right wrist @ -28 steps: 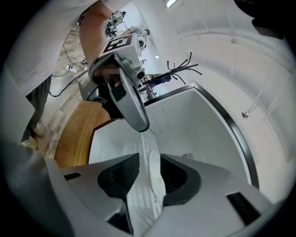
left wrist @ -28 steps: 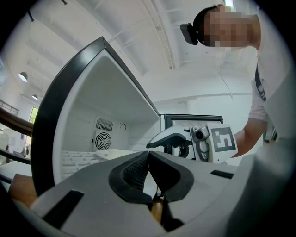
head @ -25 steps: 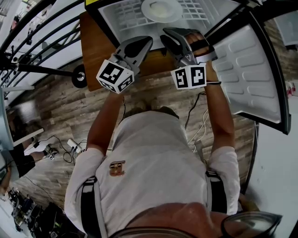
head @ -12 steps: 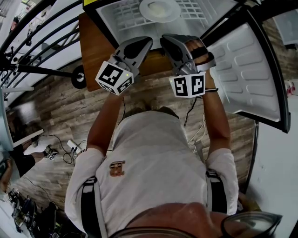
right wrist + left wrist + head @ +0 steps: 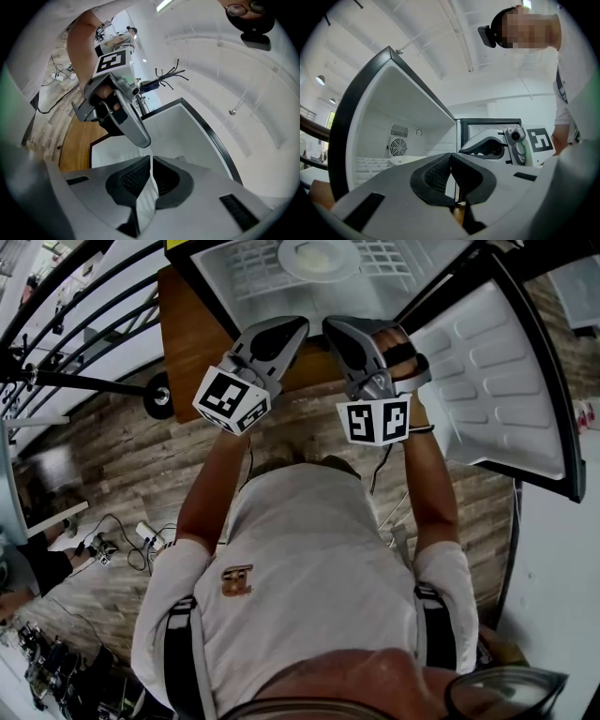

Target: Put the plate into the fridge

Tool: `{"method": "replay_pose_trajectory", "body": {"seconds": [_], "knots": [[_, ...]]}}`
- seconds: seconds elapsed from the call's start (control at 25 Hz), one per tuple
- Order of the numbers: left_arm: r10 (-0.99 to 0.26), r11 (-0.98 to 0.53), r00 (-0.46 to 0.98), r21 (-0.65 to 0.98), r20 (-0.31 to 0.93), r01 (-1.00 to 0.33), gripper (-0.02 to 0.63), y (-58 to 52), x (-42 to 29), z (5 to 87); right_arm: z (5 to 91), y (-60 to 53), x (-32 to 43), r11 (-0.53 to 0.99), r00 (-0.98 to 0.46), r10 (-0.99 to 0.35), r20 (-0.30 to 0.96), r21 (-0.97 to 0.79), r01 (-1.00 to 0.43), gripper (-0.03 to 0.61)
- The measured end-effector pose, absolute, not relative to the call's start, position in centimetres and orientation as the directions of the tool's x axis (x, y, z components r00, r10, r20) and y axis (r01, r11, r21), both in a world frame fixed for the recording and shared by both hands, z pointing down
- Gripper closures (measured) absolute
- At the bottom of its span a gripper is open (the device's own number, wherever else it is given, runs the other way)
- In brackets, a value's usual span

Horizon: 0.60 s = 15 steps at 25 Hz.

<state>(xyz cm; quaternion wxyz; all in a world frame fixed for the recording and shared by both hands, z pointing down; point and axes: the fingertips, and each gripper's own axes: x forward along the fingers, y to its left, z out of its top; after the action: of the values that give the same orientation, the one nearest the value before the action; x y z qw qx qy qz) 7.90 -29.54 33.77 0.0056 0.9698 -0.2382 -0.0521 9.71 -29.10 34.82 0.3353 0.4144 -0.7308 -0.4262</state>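
Head view: we note the plate on the wire shelf of the fridge, its door open.
Left gripper view: left gripper jaws pressed together, empty.
Right gripper view: right gripper jaws have just been closing; they meet on nothing.

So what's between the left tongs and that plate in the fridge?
Nothing stands there. In the head view, only bare white wire shelf separates the left tongs from the plate.
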Motion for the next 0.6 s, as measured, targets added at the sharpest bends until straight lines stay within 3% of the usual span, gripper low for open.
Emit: {"method": "replay_pose_trajectory", "body": {"seconds": [0.6], "knots": [[-0.455, -0.890, 0.884, 0.033, -0.103, -0.454, 0.595, -28.1, 8.2, 33.2, 34.3, -27.4, 9.5, 0.274, -0.425, -0.899, 0.108, 0.895, -0.352, 0.545]]}}
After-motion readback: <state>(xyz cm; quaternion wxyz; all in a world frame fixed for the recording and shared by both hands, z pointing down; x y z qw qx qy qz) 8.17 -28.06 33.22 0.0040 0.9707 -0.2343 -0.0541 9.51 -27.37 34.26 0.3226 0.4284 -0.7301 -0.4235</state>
